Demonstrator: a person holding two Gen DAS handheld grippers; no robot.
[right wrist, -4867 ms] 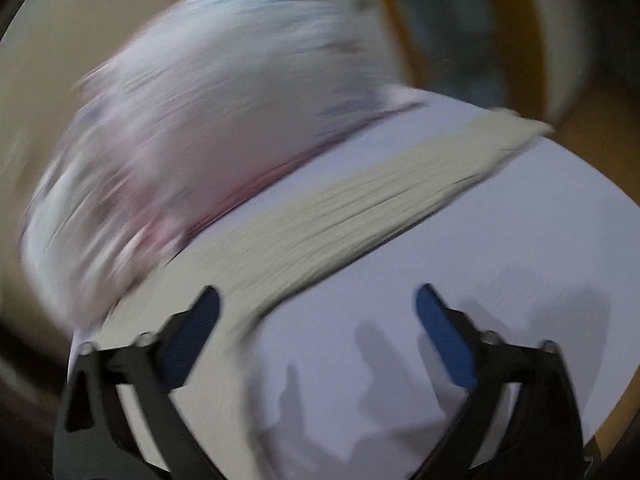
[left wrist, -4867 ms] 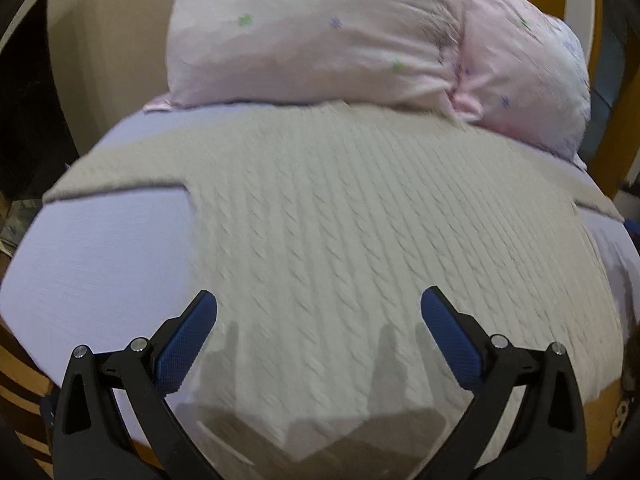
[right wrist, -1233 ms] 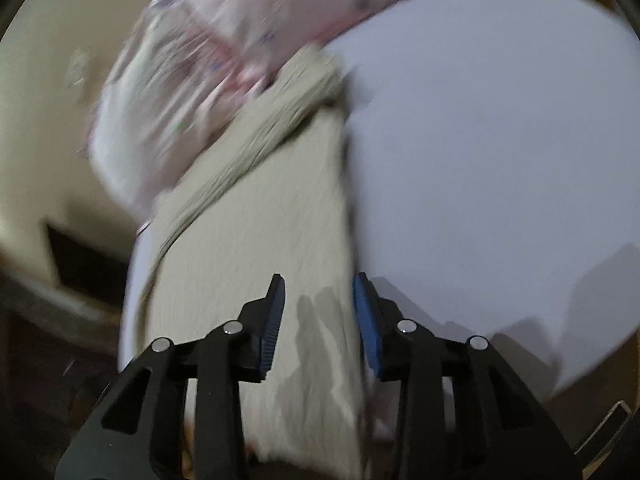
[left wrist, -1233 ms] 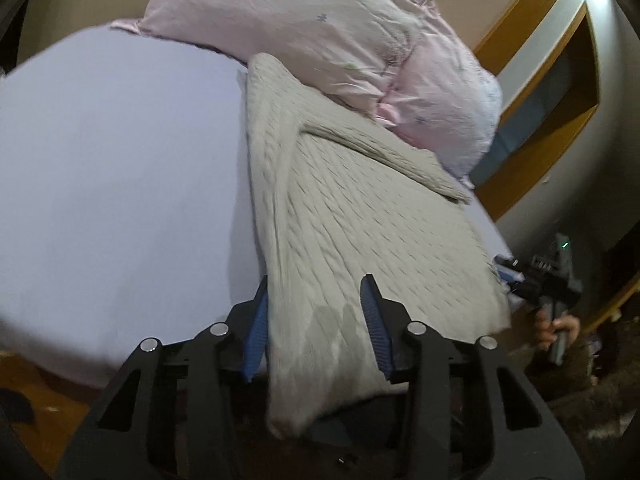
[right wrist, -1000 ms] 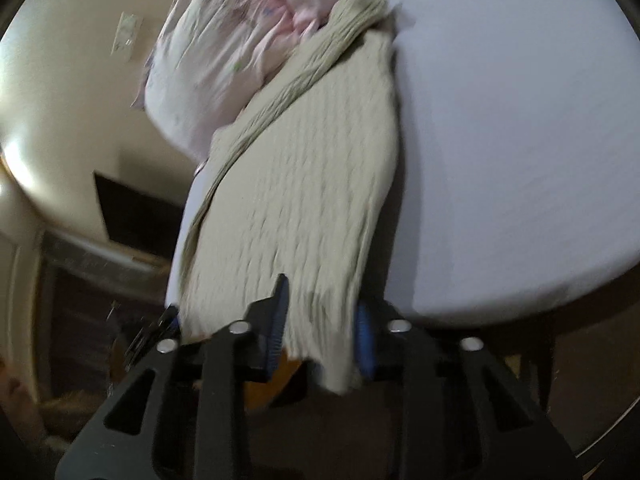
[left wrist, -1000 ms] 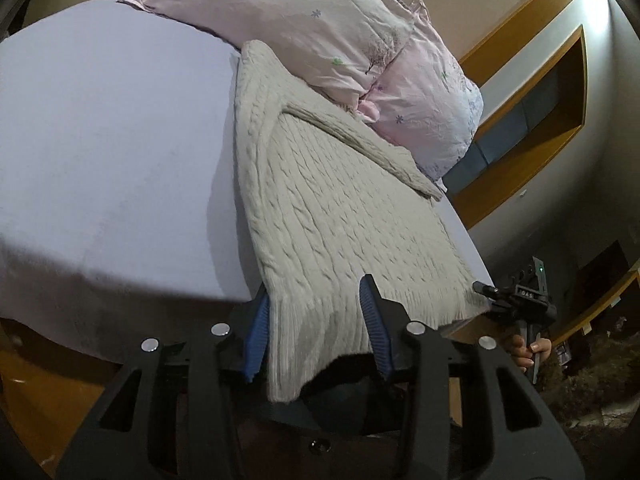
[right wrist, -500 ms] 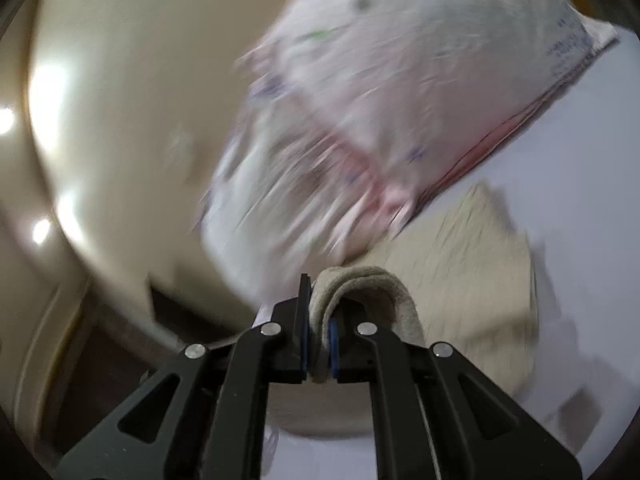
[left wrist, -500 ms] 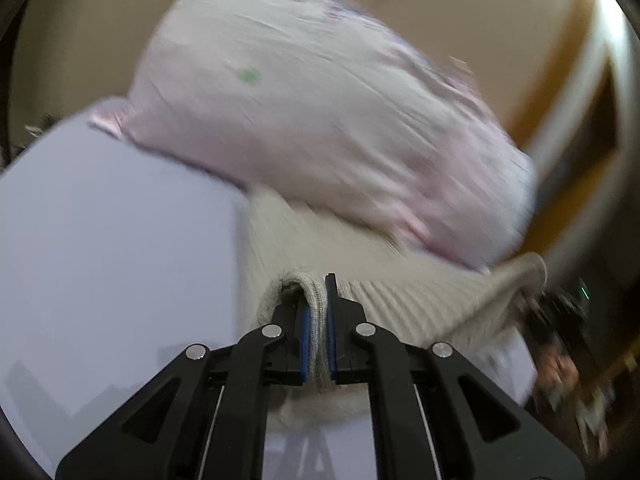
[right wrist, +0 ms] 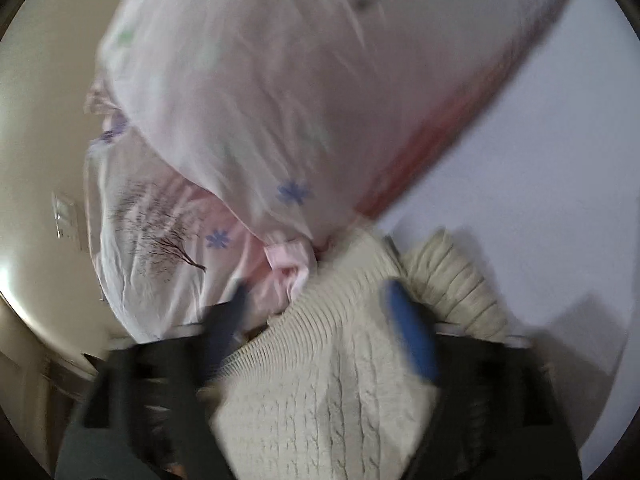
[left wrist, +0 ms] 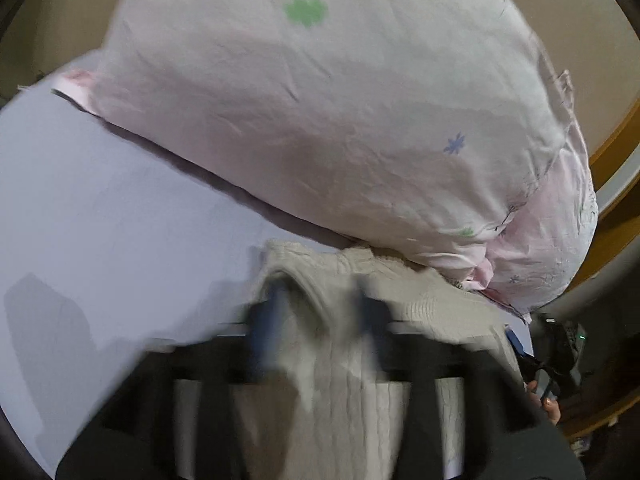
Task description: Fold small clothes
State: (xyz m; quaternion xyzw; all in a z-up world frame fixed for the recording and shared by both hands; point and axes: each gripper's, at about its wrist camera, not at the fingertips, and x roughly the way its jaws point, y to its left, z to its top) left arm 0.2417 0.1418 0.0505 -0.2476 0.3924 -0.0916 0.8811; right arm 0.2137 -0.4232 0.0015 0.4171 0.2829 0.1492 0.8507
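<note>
Cream cable-knit fills the bottom of both views, right under my tools. Left gripper [left wrist: 320, 308] is blurry, but the blue pads look spread apart w/ the sweater [left wrist: 340, 380] lying between them, not pinched, so I'd call it let go. Right gripper [right wrist: 316, 316] same deal: jaws wide, one blue pad [right wrist: 412, 336] sitting on top of the knit, nothing clamped.

Sweater looks doubled over on itself. In the right view there's a ribbed edge [right wrist: 320, 320] stacked on the cable part, and a rolled-up bit [right wrist: 452, 284] poking out just beside it, prob a sleeve or the collar, can't tell which. My guess is the hem got brought up to the top end, which is why both tools are parked up here at the far edge w/ jaws apart.

Past that, the fold butts right up against the pink flowery pillow [left wrist: 340, 120]; the far edge of the knit looks tucked slightly under it. Lavender bedsheet [left wrist: 100, 220] is off to the side. Bit cramped tbh: if I do another fold, the pillow could snag it, so I'd pull the thing back toward me first. In the left view I can also see the other tool w/ a hand [left wrist: 548, 396] on it, far right.
</note>
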